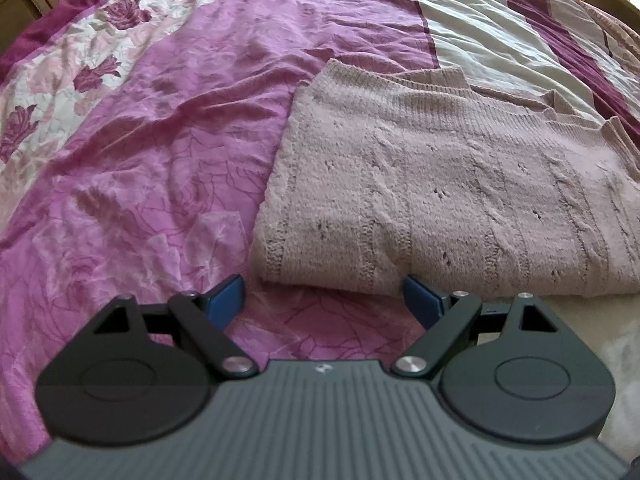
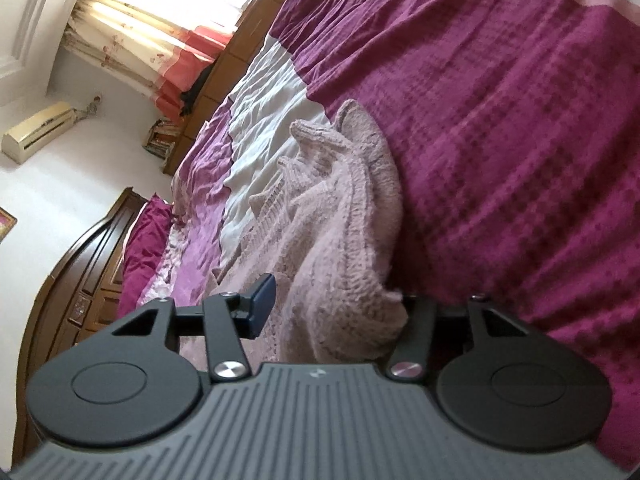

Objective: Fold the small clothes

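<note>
Left gripper (image 1: 322,300) hangs low over the bed with its jaws spread wide and nothing between them, just bare bedspread (image 1: 160,184) in the gap. The sweater (image 1: 440,184), a pale pink cable knit, lies flat and folded right ahead, filling the left view from twelve round to three o'clock; its near folded edge sits just beyond the two blue fingertips (image 1: 228,294), the right tip almost at the fold, whether touching I cannot tell. Over to the right view, tilted hard: the right gripper (image 2: 332,308) is clamped on a bunched handful of that same sweater (image 2: 340,240), and the knit rises in ridges from between the jaws toward twelve o'clock. One blue finger (image 2: 264,304) shows pressed against the wool on the left; the other is buried under the fabric. Count it up: one sweater, two grippers, one bed. The bedspread (image 2: 500,120) runs in bands of deep plum, white and pink, with a rose print at ten o'clock in the left view. At ten o'clock in the right view are a curtain (image 2: 132,36) and an air conditioner (image 2: 38,132); the wooden headboard (image 2: 80,280) sits at nine. No containers in sight.
</note>
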`<state>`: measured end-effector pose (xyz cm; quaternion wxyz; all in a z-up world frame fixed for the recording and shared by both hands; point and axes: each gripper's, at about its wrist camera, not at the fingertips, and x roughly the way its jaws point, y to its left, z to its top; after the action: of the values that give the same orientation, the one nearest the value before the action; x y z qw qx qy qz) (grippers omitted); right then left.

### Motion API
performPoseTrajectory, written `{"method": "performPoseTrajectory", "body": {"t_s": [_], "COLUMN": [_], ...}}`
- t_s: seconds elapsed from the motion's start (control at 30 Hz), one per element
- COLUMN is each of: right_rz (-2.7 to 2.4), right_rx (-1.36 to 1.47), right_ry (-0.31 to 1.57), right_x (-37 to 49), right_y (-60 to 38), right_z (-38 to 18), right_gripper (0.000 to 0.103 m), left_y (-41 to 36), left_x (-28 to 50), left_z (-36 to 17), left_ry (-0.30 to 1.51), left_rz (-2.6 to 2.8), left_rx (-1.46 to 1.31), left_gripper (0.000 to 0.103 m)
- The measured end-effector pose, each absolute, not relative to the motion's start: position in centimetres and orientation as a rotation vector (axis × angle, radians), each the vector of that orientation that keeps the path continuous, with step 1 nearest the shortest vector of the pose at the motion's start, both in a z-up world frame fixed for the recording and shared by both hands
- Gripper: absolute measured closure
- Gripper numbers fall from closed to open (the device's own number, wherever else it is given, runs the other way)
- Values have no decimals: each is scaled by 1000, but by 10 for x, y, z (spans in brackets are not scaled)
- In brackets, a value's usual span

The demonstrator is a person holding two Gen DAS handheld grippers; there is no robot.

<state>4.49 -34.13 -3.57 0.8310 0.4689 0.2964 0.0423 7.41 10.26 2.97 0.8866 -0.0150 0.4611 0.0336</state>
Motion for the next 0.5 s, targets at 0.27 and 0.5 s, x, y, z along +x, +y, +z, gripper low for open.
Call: {"method": "performPoseTrajectory", "body": {"t_s": [0.27, 0.5], "right_rz": [70, 36], "right_rx": [1005, 1012], "right_ry": [620, 622], "right_x": [43, 52], "right_y": [-342, -340], "right_z": [-37, -32], "right_gripper": [45, 45], "left_y": [102, 104], "left_x": [72, 70], "left_z": [31, 32], "left_ry": [964, 971], "left_rz": [72, 78], "left_rx": [-28, -22], "left_gripper": [15, 15]}}
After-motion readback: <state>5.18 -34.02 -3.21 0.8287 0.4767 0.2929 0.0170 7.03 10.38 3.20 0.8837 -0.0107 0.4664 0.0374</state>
